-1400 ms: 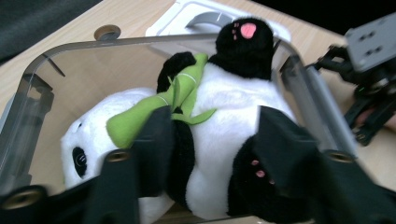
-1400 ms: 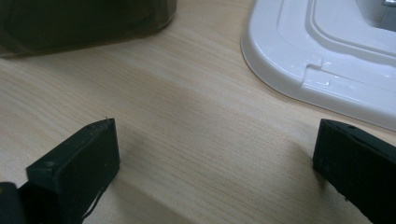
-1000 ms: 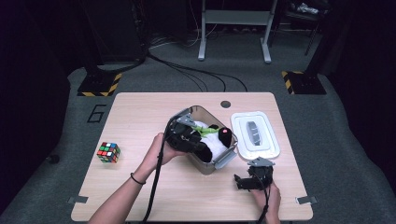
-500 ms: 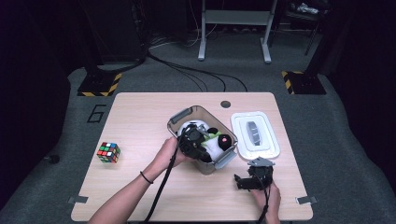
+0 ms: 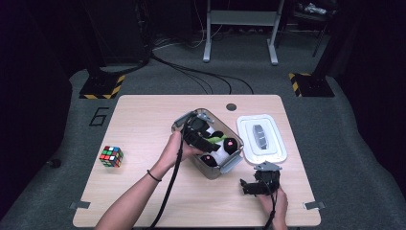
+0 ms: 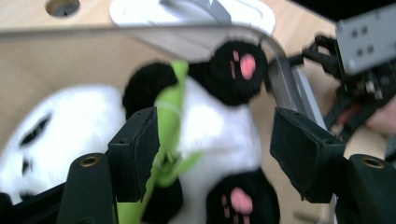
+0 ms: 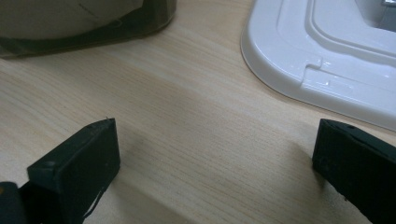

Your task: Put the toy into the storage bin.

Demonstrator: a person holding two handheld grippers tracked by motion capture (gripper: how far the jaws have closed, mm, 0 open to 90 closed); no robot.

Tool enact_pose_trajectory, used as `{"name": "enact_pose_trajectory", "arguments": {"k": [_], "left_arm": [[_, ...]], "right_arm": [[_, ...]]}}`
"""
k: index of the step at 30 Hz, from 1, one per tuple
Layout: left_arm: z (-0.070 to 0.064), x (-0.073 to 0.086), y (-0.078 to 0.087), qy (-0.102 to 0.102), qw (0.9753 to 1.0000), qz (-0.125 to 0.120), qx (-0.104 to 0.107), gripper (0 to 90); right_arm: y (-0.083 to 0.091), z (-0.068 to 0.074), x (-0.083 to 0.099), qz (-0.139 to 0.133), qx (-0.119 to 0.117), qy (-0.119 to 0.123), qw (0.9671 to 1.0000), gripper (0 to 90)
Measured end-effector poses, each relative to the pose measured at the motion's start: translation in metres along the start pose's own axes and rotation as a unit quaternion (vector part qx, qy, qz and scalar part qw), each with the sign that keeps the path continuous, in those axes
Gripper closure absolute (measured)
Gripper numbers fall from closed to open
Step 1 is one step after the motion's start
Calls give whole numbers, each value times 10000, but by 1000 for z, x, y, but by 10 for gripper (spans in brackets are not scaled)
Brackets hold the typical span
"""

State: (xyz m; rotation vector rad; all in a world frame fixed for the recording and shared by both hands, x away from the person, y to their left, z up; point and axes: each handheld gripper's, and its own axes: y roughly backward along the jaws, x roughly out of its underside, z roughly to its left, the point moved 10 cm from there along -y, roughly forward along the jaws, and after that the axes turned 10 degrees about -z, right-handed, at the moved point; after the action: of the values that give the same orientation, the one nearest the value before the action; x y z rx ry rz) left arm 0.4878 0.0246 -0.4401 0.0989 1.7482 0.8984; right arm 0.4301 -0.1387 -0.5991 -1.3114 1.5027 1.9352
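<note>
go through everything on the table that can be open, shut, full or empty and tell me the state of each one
Box: open, lid off, panda inside.
Lid: off, flat on the table right of the box.
Panda: lying in the box, not gripped.
Left gripper: open, jaws either side of the panda.
Right gripper: open, holds nothing, low over bare table.
Cube: scrambled, alone at the left.
</note>
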Motion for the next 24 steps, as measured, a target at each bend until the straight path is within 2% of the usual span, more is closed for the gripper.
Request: {"name": "enact_pose_trajectory", "arguments": {"k": [5, 6, 10, 12, 16, 17, 21, 24], "left_arm": [[-3, -12, -16, -75, 10000, 58, 29, 384], [-3, -14, -21, -40, 10000, 75, 28, 390], [-3, -14, -32, -135, 9997, 218, -23, 411], [-4, -13, -37, -199, 9993, 308, -54, 444], [-8, -9, -44, -323, 9980, 534, 40, 545], [-9, -6, -46, -379, 9972, 651, 40, 573], [-15, -3, -54, -581, 9949, 829, -37, 647], [-17, 1, -59, -769, 9914, 1058, -110, 670]], "right_arm": [[0, 0, 0, -10, 13, -19, 10000, 1], [0, 0, 0, -10, 14, -18, 10000, 1], [0, 0, 0, -2, 4, 0, 10000, 1], [0, 0, 0, -1, 3, 1, 10000, 1], [0, 0, 0, 0, -3, 9, 10000, 1], [0, 0, 0, 3, -19, 9, 10000, 1], [0, 0, 0, -7, -2, -16, 10000, 3], [0, 0, 0, -8, -12, 6, 10000, 3]]}}
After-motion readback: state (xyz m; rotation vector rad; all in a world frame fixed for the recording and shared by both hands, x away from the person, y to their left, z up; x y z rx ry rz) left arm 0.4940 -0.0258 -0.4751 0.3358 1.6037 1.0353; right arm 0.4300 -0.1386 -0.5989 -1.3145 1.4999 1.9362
